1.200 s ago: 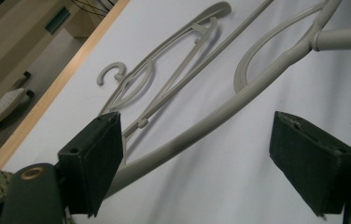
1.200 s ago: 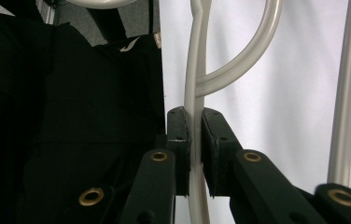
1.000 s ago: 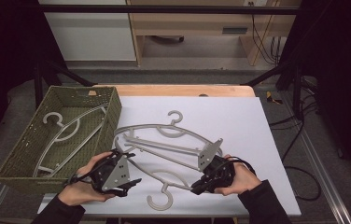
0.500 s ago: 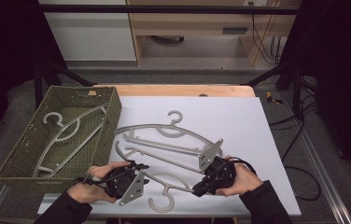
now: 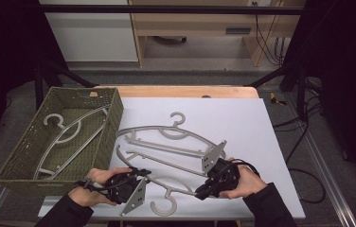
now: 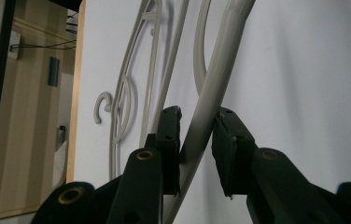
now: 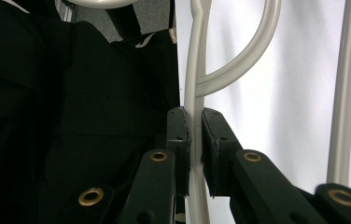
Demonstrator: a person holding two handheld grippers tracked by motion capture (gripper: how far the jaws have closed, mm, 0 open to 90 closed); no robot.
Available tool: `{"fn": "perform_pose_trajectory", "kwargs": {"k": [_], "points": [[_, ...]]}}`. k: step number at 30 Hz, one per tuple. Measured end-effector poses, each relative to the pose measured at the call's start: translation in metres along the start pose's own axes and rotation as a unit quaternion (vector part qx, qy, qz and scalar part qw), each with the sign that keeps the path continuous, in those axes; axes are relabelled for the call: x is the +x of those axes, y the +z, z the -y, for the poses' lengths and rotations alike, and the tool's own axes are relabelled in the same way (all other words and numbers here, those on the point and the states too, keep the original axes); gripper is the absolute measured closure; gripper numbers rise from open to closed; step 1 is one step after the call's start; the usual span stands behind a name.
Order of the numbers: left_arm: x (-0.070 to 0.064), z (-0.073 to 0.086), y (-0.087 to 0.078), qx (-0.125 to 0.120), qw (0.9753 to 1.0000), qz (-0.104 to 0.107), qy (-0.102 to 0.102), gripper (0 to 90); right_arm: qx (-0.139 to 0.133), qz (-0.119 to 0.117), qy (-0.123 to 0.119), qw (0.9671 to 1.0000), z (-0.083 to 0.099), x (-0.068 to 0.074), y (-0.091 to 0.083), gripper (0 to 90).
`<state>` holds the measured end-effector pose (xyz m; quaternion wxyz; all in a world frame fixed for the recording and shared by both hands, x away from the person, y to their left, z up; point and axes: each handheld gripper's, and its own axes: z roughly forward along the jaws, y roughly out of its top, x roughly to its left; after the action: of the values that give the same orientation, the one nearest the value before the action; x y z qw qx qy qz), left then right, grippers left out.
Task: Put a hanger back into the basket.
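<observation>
Hanger (image 5: 169,198) nearest to the person lies flat on the white table (image 5: 242,123), close to its near edge, with its hook pointing toward that edge. Both grippers are at this hanger. The right gripper (image 5: 203,191) is at the hanger's right arm, and in the right gripper view its two jaws press on the thin grey bar (image 7: 193,140) from both sides, so it is closed on the hanger. The left gripper (image 5: 144,173) is at the hanger's left arm, near the front left corner of the table. In the left gripper view the bar (image 6: 211,93) passes between the jaws: one jaw touches it, the other stands a little apart, so this gripper is not yet fully closed.

Two more hangers (image 5: 166,142) lie on the table behind, toward the middle, overlapping each other. A green basket (image 5: 114,113) stands at the left edge of the table, and another hanger (image 5: 67,137) lies inside it.
</observation>
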<state>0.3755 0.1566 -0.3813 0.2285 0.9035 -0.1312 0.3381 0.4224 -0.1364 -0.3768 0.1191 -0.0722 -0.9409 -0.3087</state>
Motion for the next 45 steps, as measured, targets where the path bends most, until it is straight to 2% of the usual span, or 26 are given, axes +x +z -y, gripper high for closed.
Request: {"fn": "perform_pose_trajectory", "kwargs": {"k": [5, 15, 21, 25, 29, 31, 32, 33, 35, 36, 38, 40, 41, 45], "points": [[-0.001, -0.001, -0.001, 0.000, 1.0000, -0.004, 0.004, 73.5, -0.004, 0.005, -0.007, 1.0000, 0.000, 0.000, -0.002, 82.1], [0.000, -0.001, -0.004, -0.014, 0.9999, 0.005, -0.007, 78.0, -0.022, 0.028, -0.017, 0.9992, 0.003, 0.000, -0.007, 82.2], [0.001, -0.002, -0.004, -0.008, 0.9997, 0.011, -0.019, 79.7, -0.040, 0.034, -0.021, 0.9984, 0.004, 0.001, -0.013, 81.2], [0.004, -0.002, -0.004, -0.008, 0.9987, 0.019, -0.047, 80.4, -0.052, 0.051, -0.016, 0.9972, 0.006, 0.000, -0.017, 79.3], [0.009, -0.003, -0.003, -0.001, 0.9954, 0.029, -0.091, 80.7, -0.075, 0.087, -0.001, 0.9934, 0.008, -0.001, -0.022, 75.6], [0.012, -0.004, -0.001, 0.001, 0.9936, 0.030, -0.109, 80.8, -0.090, 0.116, 0.007, 0.9891, 0.009, -0.002, -0.023, 72.7], [0.013, -0.004, 0.000, 0.002, 0.9910, 0.034, -0.129, 80.8, -0.096, 0.124, 0.011, 0.9875, 0.010, -0.003, -0.024, 71.6], [0.014, -0.004, 0.001, 0.005, 0.9901, 0.032, -0.137, 80.8, -0.109, 0.142, 0.015, 0.9838, 0.011, -0.004, -0.025, 69.2], [0.016, -0.004, 0.004, 0.014, 0.9864, 0.030, -0.161, 80.8, -0.135, 0.162, 0.028, 0.9771, 0.014, -0.005, -0.029, 64.6], [0.017, -0.003, 0.005, 0.016, 0.9850, 0.027, -0.170, 80.8, -0.149, 0.177, 0.039, 0.9721, 0.015, -0.006, -0.031, 62.0], [0.019, -0.001, 0.009, 0.024, 0.9791, 0.025, -0.201, 80.8, -0.174, 0.190, 0.046, 0.9652, 0.019, -0.006, -0.036, 58.6], [0.021, 0.003, 0.012, 0.025, 0.9729, 0.026, -0.228, 80.7, -0.193, 0.206, 0.053, 0.9579, 0.023, -0.005, -0.039, 51.5], [0.021, 0.003, 0.013, 0.028, 0.9711, 0.026, -0.236, 80.7, -0.204, 0.221, 0.056, 0.9520, 0.026, -0.003, -0.040, 49.2], [0.026, 0.007, 0.012, 0.030, 0.9625, 0.020, -0.269, 80.7, -0.229, 0.250, 0.069, 0.9382, 0.035, -0.002, -0.040, 36.8]]}}
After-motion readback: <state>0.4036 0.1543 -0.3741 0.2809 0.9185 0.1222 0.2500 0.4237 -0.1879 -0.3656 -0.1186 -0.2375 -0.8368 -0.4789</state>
